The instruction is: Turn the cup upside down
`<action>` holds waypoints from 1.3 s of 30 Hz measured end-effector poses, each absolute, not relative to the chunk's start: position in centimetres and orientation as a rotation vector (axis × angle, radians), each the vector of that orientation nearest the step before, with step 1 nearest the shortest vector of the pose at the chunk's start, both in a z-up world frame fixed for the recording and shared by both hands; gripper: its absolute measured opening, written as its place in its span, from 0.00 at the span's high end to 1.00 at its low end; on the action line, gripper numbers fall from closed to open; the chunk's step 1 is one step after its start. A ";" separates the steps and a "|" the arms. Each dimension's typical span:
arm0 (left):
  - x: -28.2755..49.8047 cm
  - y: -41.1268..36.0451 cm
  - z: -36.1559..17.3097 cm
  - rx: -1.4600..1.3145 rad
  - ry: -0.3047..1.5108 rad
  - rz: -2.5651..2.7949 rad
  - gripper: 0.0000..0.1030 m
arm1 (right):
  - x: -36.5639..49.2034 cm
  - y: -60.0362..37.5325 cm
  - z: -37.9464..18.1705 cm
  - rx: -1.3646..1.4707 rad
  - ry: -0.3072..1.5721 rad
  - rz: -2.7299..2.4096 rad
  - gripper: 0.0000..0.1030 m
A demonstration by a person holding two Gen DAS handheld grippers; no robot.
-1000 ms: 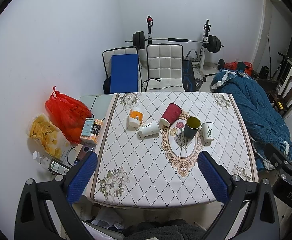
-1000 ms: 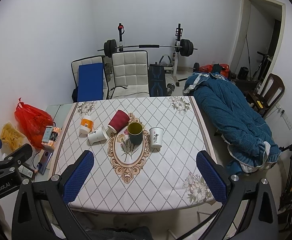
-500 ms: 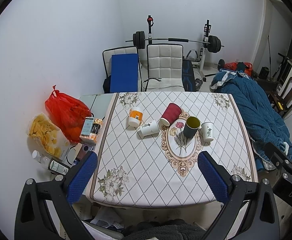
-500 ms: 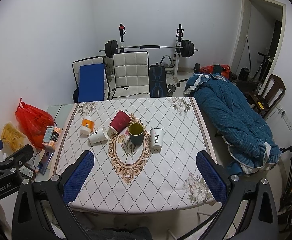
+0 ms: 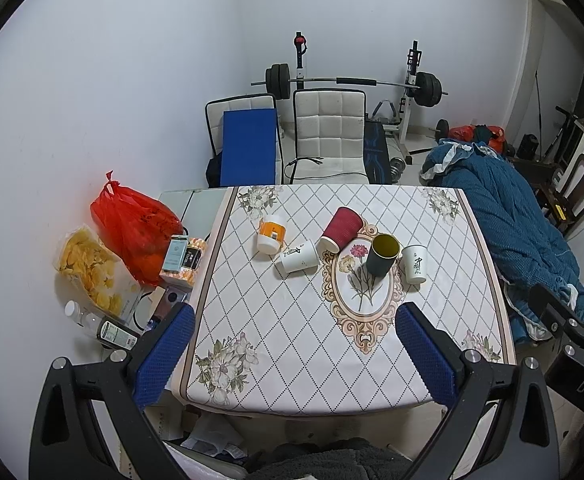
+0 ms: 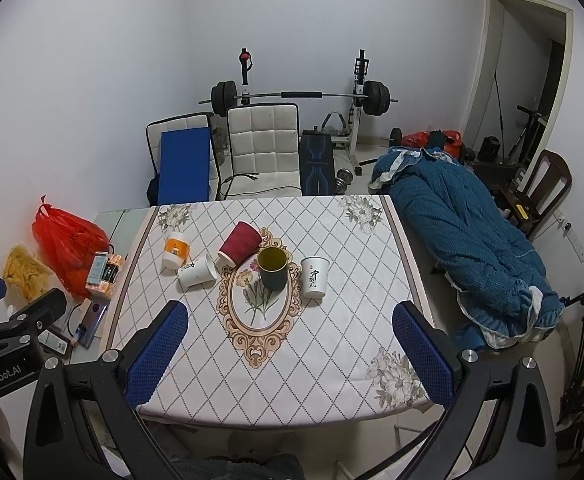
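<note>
Several cups sit mid-table on a patterned cloth [image 5: 292,340]. A dark cup [image 5: 381,254] with a yellow inside stands upright; it also shows in the right wrist view [image 6: 274,268]. A white printed cup [image 5: 415,263] [image 6: 314,277] stands upright to its right. A red cup [image 5: 341,228] [image 6: 239,243], a white cup [image 5: 297,256] [image 6: 196,271] and an orange-and-white cup [image 5: 271,234] [image 6: 175,251] lie on their sides to the left. My left gripper [image 5: 292,356] and right gripper [image 6: 290,354] are both open and empty, held high above the table's near edge.
A red bag [image 5: 132,228], snacks and bottles lie on the floor left of the table. A blue quilt [image 6: 463,240] lies to the right. Two chairs [image 5: 327,136] and a barbell rack stand behind the table.
Both cameras have shifted very slightly; the cups have not moved and both grippers stay open.
</note>
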State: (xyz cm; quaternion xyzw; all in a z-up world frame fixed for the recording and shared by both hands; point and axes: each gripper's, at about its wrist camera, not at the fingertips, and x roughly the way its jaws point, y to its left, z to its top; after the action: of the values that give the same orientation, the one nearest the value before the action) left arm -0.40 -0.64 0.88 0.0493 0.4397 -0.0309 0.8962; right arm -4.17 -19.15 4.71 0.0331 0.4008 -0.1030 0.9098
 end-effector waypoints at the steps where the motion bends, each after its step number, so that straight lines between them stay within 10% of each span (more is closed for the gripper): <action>1: -0.4 -0.6 0.8 0.102 0.911 -0.064 0.00 | -4.2 -19.2 4.7 0.069 0.825 -0.213 0.00; 25: 0.1 -0.9 1.8 0.088 0.914 -0.051 0.00 | -4.4 -19.2 5.2 0.078 0.820 -0.194 0.00; 39: 2.7 -0.9 -6.4 0.074 1.040 0.044 0.00 | -0.9 -21.8 -3.1 0.096 0.999 -0.175 0.00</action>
State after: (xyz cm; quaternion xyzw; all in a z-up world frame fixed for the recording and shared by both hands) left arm 2.71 -0.95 -6.40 0.0355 0.4967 0.0209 0.8669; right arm -0.87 -21.79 -3.15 0.0460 0.4781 -0.0835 0.8731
